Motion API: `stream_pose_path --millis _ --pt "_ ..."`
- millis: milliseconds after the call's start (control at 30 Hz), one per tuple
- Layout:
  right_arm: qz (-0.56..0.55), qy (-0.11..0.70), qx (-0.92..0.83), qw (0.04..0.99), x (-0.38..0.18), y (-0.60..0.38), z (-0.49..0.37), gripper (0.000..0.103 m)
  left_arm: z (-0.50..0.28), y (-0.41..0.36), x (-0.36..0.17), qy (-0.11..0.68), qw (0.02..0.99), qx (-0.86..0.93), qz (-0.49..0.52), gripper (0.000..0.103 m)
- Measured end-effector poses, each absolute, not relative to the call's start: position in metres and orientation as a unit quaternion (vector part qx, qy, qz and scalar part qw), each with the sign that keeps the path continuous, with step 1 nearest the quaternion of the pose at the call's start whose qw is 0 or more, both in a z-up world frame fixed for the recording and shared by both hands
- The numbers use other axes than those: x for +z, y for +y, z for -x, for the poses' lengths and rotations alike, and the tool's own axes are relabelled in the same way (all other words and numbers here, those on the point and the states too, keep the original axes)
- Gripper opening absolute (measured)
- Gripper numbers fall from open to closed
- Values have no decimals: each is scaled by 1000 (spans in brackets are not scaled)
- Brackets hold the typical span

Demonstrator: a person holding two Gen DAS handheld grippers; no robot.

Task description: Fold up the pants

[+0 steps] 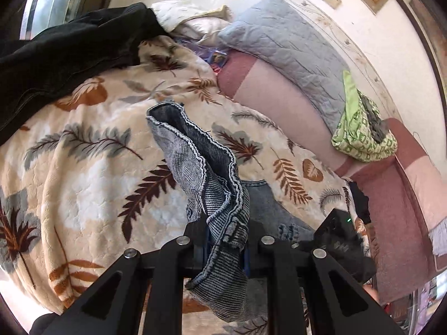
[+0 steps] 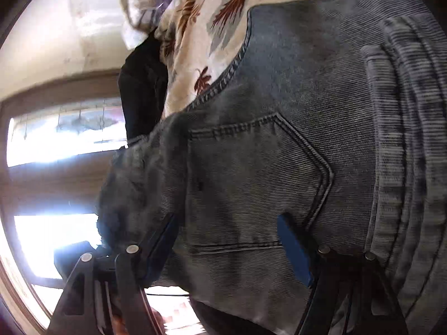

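— Two claws are seen. How is the left claw set?
— It is pressed onto the waistband of the grey jeans, which are lifted above the leaf-patterned blanket on the bed.
— And in the right wrist view?
— The right claw is spread, with the back pocket of the jeans seen between its blue pads; no grip is shown.
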State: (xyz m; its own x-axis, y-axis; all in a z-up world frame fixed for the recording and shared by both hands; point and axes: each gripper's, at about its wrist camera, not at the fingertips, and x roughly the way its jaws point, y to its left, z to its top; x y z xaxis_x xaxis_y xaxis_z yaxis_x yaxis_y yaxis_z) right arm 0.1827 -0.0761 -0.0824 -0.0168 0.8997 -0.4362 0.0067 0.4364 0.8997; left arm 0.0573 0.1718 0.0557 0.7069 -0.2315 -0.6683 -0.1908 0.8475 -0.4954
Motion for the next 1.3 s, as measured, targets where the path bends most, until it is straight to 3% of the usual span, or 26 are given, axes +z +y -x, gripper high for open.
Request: stream_pose_path --millis 200,500,633,733,800,867,900,1133,1300 --pt "-389 511 344 685 -37 -189 -161 78 -62 130 80 372 895 -55 241 17" --pt "-511 385 216 737 -68 -371 -128 78 -73 -21 100 386 891 -183 150 17" --pt "-536 374 190 733 -84 -395 -124 78 -87 -93 58 441 869 -194 114 18" --pt "-538 373 191 731 -85 -397 -126 78 -106 -131 -9 534 822 -177 85 20" --pt "-524 378 192 739 -84 -393 -127 78 -107 -141 -26 555 805 -187 92 24" --pt "-510 386 196 743 -84 -384 -131 78 -106 -144 -14 543 801 -226 110 57" --pt "-501 390 198 747 -83 -375 -133 78 -107 -140 -7 541 789 -255 139 62" --pt "-450 406 257 752 -60 -351 -113 78 -82 -53 61 450 839 -243 185 72" --pt "-402 481 260 734 -69 -319 -91 78 -72 10 26 470 864 -120 136 73"
